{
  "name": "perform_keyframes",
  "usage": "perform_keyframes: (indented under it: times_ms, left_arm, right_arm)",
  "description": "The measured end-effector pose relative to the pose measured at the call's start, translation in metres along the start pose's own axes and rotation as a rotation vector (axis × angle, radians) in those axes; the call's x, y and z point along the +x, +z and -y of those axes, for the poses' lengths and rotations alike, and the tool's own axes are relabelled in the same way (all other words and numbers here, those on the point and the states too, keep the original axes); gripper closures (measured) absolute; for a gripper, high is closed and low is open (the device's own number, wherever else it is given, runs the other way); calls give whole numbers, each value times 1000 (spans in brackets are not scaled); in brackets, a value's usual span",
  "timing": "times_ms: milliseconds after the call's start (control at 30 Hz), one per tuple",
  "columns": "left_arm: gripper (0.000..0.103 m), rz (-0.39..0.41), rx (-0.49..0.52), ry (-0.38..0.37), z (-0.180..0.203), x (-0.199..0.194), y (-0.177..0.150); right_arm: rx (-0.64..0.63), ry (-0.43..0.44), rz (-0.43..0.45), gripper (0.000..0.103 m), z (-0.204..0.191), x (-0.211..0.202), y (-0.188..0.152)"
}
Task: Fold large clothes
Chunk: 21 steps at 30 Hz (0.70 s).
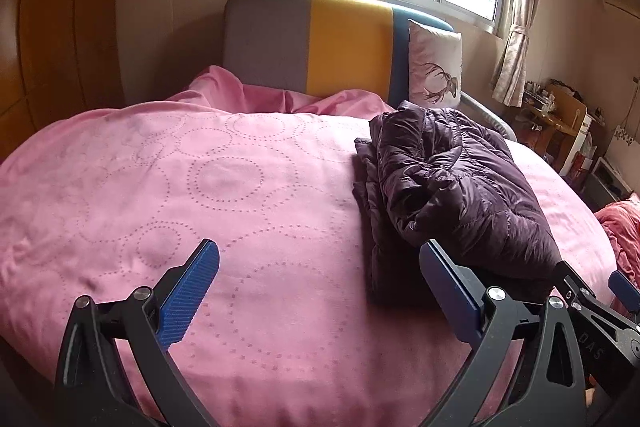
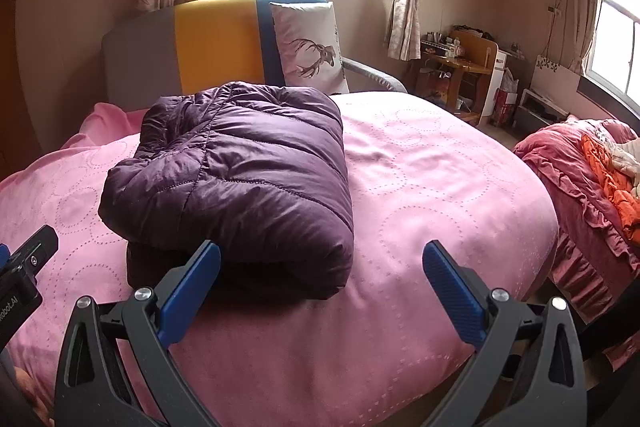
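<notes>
A dark purple quilted down jacket (image 1: 452,187) lies folded in a thick bundle on the pink bedspread (image 1: 180,187); it also shows in the right wrist view (image 2: 240,175). My left gripper (image 1: 320,283) is open and empty, low over the bedspread, to the left of and nearer than the jacket. My right gripper (image 2: 322,283) is open and empty, just in front of the jacket's near folded edge, its left fingertip (image 2: 200,267) close to the bundle. Part of the right gripper (image 1: 600,303) shows at the lower right in the left wrist view.
The bedspread (image 2: 420,187) covers the whole bed. A grey, yellow and blue headboard (image 2: 216,43) and a deer-print pillow (image 2: 312,47) stand at the far end. A second bed with red and orange bedding (image 2: 592,163) lies right. A wooden desk (image 2: 460,67) stands by the window.
</notes>
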<state>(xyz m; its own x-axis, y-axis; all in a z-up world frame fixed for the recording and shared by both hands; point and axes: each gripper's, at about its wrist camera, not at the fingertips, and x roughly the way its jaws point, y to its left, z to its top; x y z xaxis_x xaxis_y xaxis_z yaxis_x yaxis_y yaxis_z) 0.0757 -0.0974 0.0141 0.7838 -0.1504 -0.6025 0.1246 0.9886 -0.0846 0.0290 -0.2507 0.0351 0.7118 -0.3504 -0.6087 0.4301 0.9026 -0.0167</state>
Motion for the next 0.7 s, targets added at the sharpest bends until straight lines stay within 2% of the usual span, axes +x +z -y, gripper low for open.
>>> perform_keyframes:
  times_ms: [233,700]
  left_arm:
    - [4,-25,19,19,7,4,-9]
    - [4,-37,25,4,11,6,-13]
  right_arm:
    - [-4,1,-7,2,-3,4,-4]
    - [-2,27,3,2,-10,5,-8]
